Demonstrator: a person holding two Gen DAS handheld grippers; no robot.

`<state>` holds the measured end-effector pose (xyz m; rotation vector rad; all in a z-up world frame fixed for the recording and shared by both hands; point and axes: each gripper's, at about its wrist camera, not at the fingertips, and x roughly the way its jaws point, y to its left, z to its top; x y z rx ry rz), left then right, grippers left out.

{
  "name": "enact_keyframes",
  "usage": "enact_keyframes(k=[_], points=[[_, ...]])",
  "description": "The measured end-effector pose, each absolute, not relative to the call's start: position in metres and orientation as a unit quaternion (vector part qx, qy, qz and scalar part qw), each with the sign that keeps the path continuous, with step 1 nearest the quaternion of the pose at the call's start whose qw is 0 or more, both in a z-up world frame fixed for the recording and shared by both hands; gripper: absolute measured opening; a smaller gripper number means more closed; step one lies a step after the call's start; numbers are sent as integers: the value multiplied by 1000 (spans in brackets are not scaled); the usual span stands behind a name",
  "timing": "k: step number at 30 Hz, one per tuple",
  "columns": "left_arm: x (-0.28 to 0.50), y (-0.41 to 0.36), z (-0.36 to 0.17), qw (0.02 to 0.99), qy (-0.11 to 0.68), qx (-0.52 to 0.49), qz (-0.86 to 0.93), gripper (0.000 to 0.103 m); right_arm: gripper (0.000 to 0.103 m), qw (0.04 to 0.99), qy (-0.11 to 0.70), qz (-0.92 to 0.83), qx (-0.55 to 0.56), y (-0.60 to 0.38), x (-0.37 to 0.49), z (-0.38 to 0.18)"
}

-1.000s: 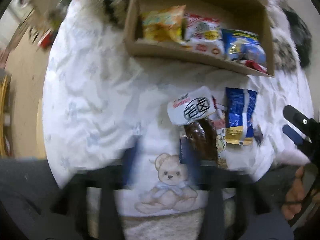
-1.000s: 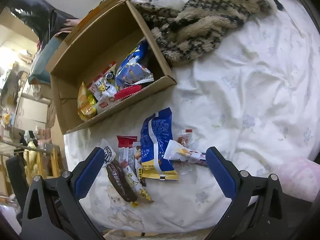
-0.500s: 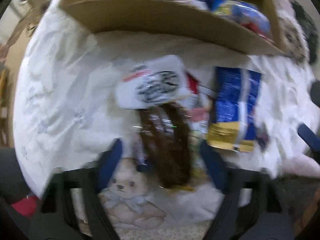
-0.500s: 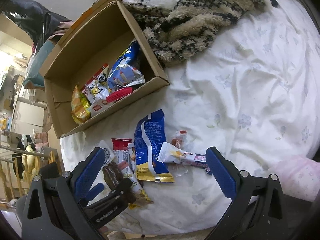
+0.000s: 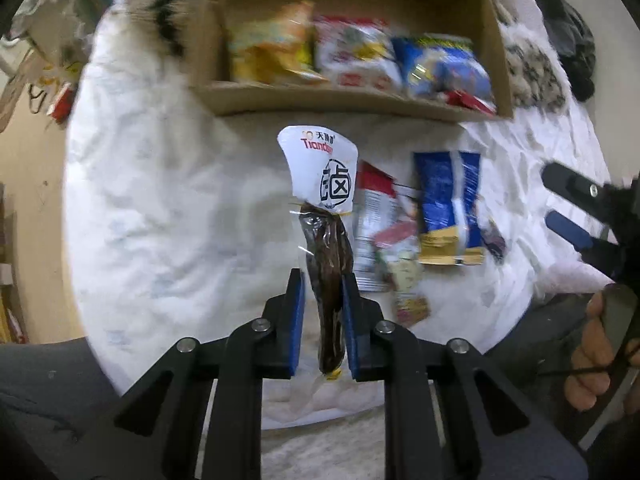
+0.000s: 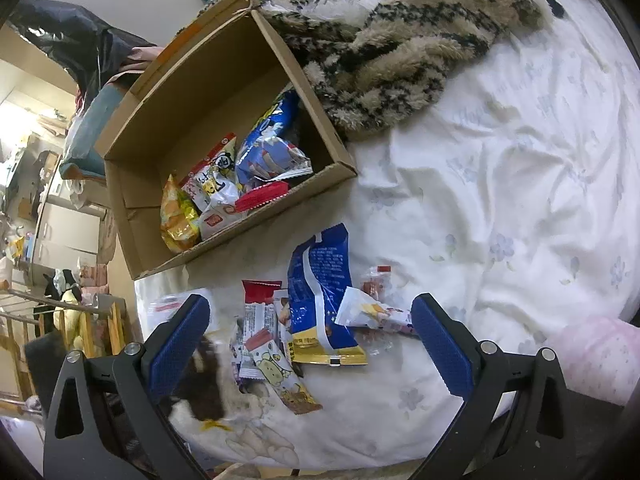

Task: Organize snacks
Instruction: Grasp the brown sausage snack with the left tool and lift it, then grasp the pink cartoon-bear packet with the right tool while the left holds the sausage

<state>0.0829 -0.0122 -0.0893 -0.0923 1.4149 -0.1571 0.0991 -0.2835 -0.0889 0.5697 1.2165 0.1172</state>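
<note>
A home bedroom: bed under a white flowered sheet [image 6: 500, 184] printed with a teddy bear, a fuzzy patterned blanket [image 6: 400, 48] heaped by a cardboard box [image 6: 192, 92], clothes piled beyond, cluttered shelves [image 6: 48, 216] at the side.

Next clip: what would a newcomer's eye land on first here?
The dark sausage pack with its white header, pinched upright between the left gripper's blue fingers. Behind it, the cardboard box already holds bright snack bags, while loose packets litter the bedsheet nearby.

Black linkages, blue-padded fingers [image 5: 296, 312]
</note>
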Motion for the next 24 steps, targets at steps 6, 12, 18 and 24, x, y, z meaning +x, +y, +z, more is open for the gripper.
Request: enact_keyframes(k=[6, 12, 18, 24], points=[[91, 20, -94, 762, 645, -42, -34, 4, 101, 757, 599, 99, 243, -261, 101, -102], [97, 40, -118, 740, 667, -88, -17, 5, 69, 707, 670, 150, 170, -210, 97, -139], [98, 57, -123, 757, 649, -43, 61, 93, 69, 701, 693, 149, 81, -178, 91, -158], [98, 33, -174, 708, 704, 31, 38, 93, 29, 705, 690, 162, 20, -157, 88, -160]])
